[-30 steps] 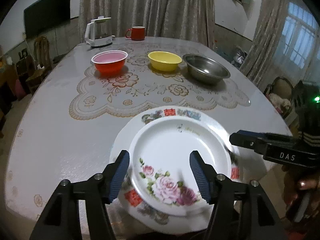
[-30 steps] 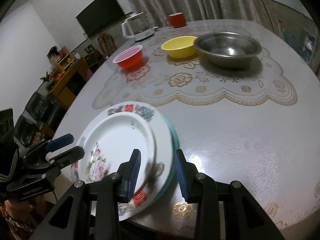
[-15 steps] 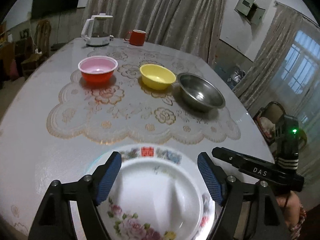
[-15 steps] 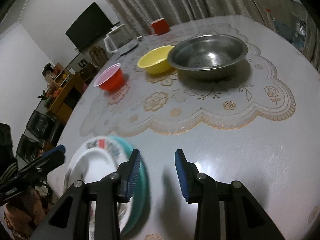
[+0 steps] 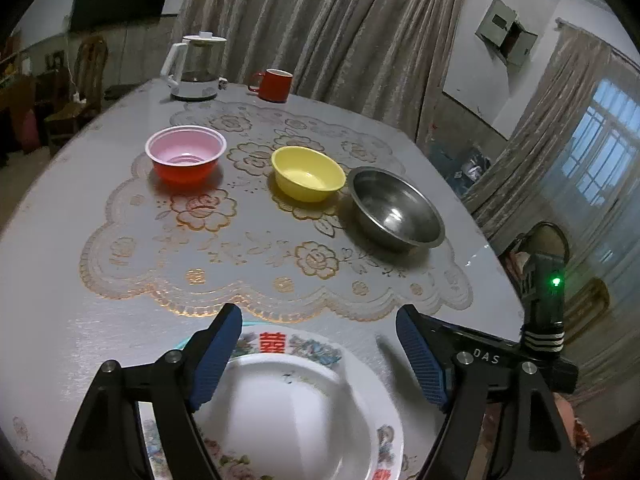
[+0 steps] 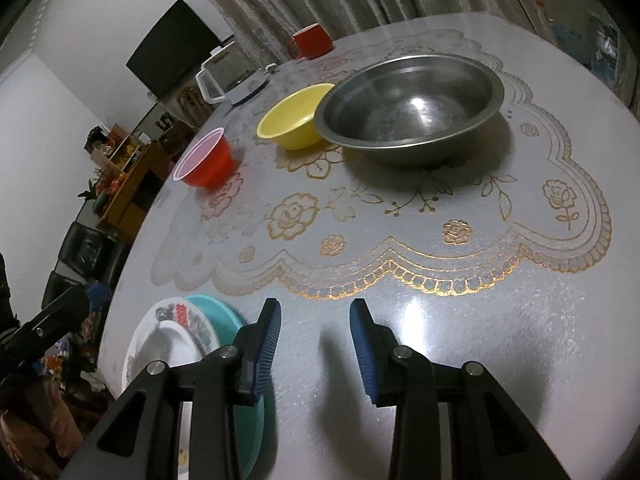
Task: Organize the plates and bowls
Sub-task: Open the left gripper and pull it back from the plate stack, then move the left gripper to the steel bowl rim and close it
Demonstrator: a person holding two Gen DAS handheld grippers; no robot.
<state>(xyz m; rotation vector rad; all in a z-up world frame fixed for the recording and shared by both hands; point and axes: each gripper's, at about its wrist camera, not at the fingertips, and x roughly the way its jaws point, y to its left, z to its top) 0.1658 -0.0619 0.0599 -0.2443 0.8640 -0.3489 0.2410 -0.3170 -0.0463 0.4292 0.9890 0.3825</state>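
A stack of plates sits at the table's near edge: a small white floral plate (image 5: 288, 412) on a larger floral plate (image 5: 276, 342), with a teal plate (image 6: 216, 312) underneath. My left gripper (image 5: 318, 320) hovers open over the stack's far rim, with nothing pressed between its pads. My right gripper (image 6: 316, 308) is open over bare table, just right of the stack. Further back a red bowl (image 5: 185, 158), a yellow bowl (image 5: 308, 174) and a steel bowl (image 5: 396, 208) stand in a row on the lace mat.
A white kettle (image 5: 196, 68) and a red mug (image 5: 274, 85) stand at the table's far side. The round table (image 5: 60, 320) drops off at its near edge, beside the plates. Chairs and a cabinet (image 6: 132, 184) lie beyond the left edge.
My left jaws have widened and the plates now sit lower in that view. My right gripper has moved right, off the plate stack's rim and onto bare table, nearer the steel bowl.
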